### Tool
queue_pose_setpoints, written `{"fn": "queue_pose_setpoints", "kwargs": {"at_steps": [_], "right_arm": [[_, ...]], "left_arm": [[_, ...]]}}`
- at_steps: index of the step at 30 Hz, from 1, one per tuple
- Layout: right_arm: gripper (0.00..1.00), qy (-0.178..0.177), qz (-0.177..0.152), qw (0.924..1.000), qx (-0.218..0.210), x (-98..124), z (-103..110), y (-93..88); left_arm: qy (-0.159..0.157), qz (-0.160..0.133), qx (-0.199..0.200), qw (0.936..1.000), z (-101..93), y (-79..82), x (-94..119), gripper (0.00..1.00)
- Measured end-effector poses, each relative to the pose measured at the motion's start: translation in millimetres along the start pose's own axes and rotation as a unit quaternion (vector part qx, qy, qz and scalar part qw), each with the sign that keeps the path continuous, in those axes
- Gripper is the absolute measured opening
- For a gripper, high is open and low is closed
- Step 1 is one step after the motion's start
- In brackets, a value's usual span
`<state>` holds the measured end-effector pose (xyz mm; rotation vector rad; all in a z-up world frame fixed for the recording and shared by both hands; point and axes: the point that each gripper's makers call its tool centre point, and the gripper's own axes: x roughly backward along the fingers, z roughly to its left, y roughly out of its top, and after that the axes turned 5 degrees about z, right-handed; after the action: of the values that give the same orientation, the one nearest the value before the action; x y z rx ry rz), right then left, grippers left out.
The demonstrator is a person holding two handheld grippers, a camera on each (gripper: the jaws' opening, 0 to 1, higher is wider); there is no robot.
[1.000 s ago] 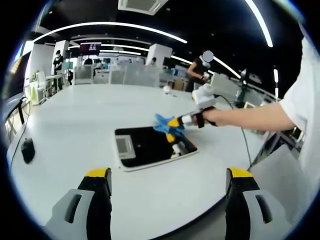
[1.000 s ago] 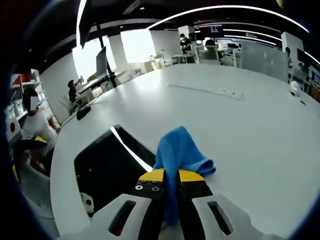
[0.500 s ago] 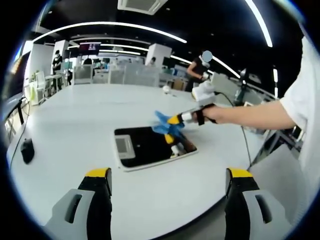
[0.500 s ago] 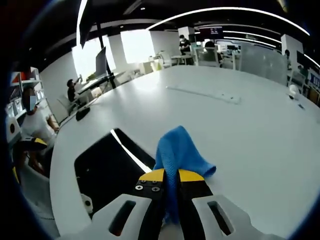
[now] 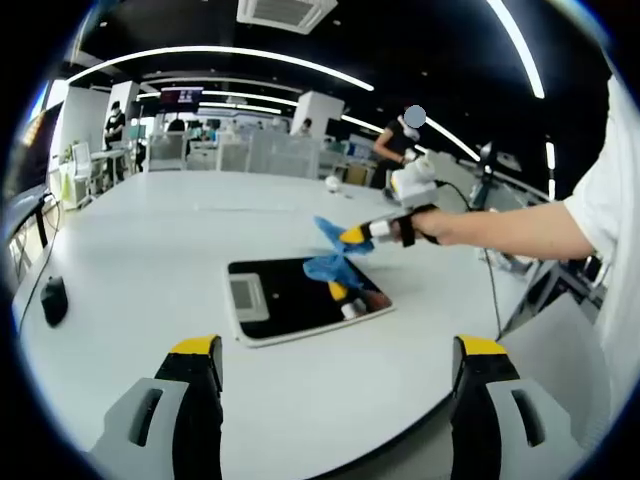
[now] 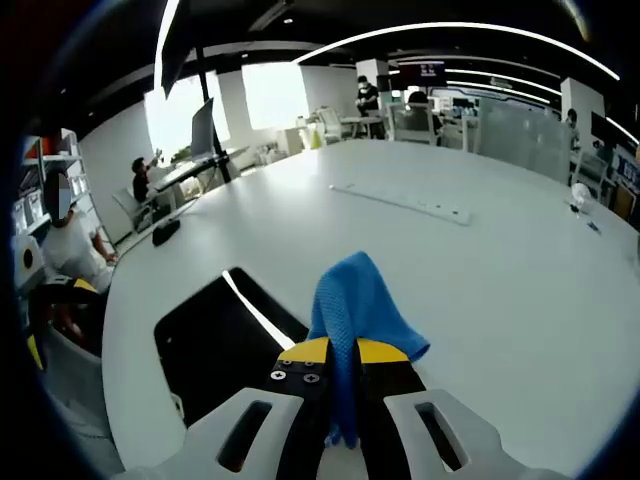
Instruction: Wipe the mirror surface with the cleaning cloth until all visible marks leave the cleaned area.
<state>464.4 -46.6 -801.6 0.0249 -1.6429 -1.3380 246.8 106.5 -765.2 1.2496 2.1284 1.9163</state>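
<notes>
- In the left gripper view we see the person's arm reach in from the right, level over the table, carrying the right gripper.
- Its jaws are pinched narrow on the blue cleaning cloth, which bunches up ahead of the yellow tips.
- The cloth hangs just above the near edge of the dark mirror, which lies flat in its white frame.
- Our left gripper stands wide, holding nothing, well short of the mirror.
</notes>
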Motion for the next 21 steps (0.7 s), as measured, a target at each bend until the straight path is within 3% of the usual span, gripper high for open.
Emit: {"fn": "queue_pose_setpoints", "kwargs": {"at_steps": [21], "right_arm": [[0.03, -0.014, -0.014, 0.9998, 0.008, 21, -10, 19.9]], "left_arm": [[-0.01, -0.009, -0.003, 0.9999, -4.3, 2.0, 1, 0.96]]}}
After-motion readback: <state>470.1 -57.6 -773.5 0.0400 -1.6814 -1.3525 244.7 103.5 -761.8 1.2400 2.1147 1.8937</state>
